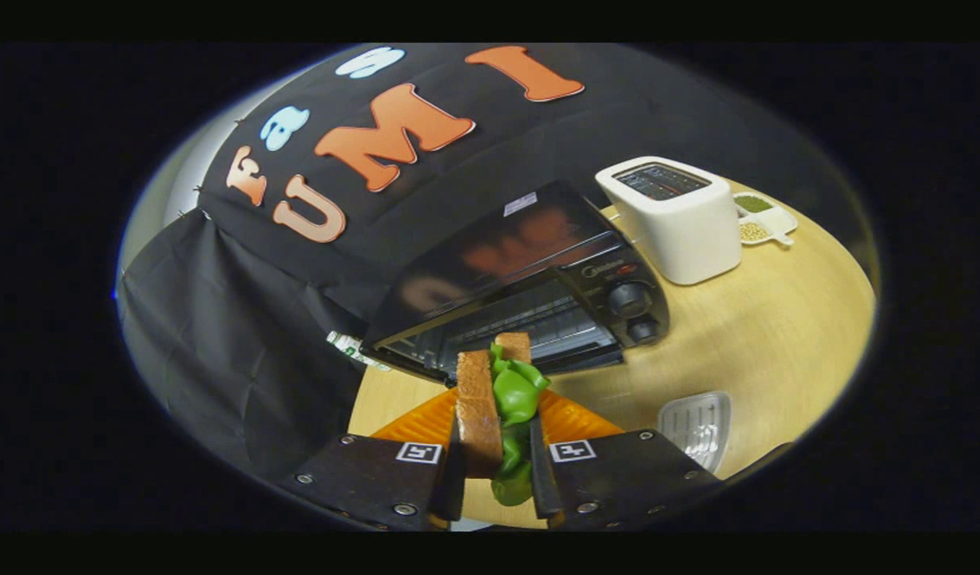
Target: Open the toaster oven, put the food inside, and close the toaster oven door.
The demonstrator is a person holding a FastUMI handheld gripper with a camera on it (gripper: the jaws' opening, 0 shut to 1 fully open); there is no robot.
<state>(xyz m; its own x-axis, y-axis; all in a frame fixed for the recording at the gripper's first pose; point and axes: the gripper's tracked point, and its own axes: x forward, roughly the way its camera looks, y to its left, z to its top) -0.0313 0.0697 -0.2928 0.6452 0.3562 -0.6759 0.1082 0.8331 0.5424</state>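
Both fingers [456,471] of my gripper [496,467] are pressing in on the sandwich [497,407], one on each side, so I am holding it standing on edge between them: a brown bread slice against the left finger, green lettuce bunched in the middle, and a second slice showing behind the lettuce. Under the sandwich an orange ridged plate [573,419] is sitting on the round wooden table [761,335]. Just beyond the sandwich I am looking at the black toaster oven [529,279], and its door appears to be lying open toward me. Right of it a white toaster [673,216] is standing, with a small white dish [765,220] of grains behind. Near my right finger a clear ribbed tray [697,423] is lying.
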